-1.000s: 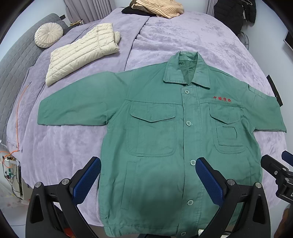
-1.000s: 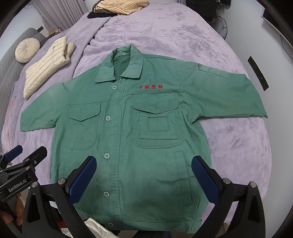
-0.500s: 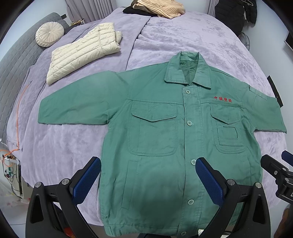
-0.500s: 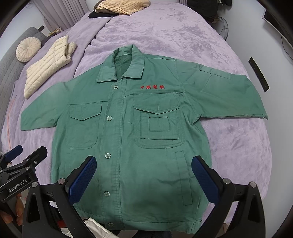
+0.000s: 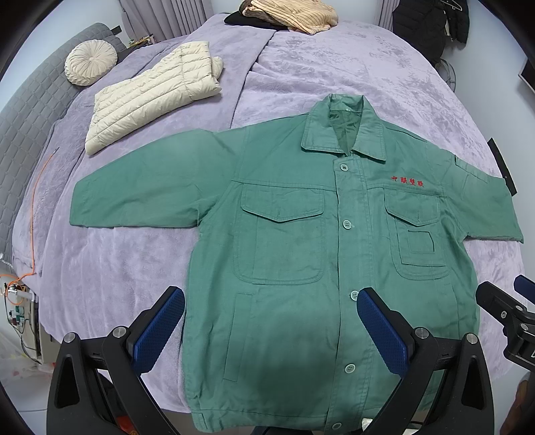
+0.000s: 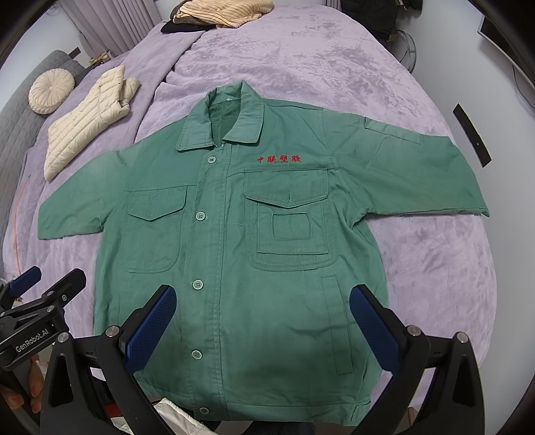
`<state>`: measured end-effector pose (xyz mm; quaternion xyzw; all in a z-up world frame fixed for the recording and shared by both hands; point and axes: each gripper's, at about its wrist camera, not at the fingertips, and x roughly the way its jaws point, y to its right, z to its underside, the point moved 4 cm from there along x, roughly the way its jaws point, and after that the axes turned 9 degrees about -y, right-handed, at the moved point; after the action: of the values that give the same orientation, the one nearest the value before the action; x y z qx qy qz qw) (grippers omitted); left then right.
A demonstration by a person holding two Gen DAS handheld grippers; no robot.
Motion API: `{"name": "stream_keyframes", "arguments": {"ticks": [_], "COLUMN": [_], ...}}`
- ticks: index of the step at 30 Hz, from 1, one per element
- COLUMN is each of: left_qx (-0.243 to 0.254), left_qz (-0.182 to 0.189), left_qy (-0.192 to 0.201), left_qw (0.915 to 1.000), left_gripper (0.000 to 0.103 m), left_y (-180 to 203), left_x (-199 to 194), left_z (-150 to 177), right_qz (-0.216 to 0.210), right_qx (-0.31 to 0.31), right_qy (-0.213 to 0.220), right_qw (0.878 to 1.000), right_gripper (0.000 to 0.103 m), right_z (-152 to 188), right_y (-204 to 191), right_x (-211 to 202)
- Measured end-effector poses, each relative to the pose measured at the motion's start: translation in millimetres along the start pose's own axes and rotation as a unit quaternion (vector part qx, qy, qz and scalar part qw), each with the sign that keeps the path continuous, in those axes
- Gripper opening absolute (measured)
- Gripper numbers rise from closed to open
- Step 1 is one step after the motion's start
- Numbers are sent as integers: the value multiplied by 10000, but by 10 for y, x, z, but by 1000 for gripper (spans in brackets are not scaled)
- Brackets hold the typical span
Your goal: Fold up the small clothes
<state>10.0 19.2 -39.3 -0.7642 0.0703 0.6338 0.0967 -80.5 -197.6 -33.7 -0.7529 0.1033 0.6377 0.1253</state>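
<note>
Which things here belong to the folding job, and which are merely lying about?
Job: green jacket, left tool, right tool.
Lying about: cream puffer jacket, round cushion, tan sweater.

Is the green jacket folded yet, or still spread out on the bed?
Spread out. The green jacket lies flat, front up and buttoned, on the bed, both sleeves out sideways, no fold made.

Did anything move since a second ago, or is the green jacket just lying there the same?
Almost nothing changed. The green jacket lies spread flat, buttoned, on the purple bedspread as before. The left claw and right claw stayed open above its hem, holding nothing; the view only drifted very slightly. The cream puffer jacket did not move.
</note>
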Motion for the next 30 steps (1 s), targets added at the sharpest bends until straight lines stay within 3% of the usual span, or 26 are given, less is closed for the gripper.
{"name": "stream_keyframes", "arguments": {"ticks": [30], "left_qx": [-3], "left_qz": [22], "left_qy": [-8], "left_qw": [10000], "left_gripper": [103], "left_y": [-76], "left_x": [23], "left_z": [48], "right_qz": [13], "right_qx": [-9], "right_qy": [-8], "right_qw": [10000], "right_gripper": [103], "right_z": [4], "right_y": [-56], "right_x": [22]}}
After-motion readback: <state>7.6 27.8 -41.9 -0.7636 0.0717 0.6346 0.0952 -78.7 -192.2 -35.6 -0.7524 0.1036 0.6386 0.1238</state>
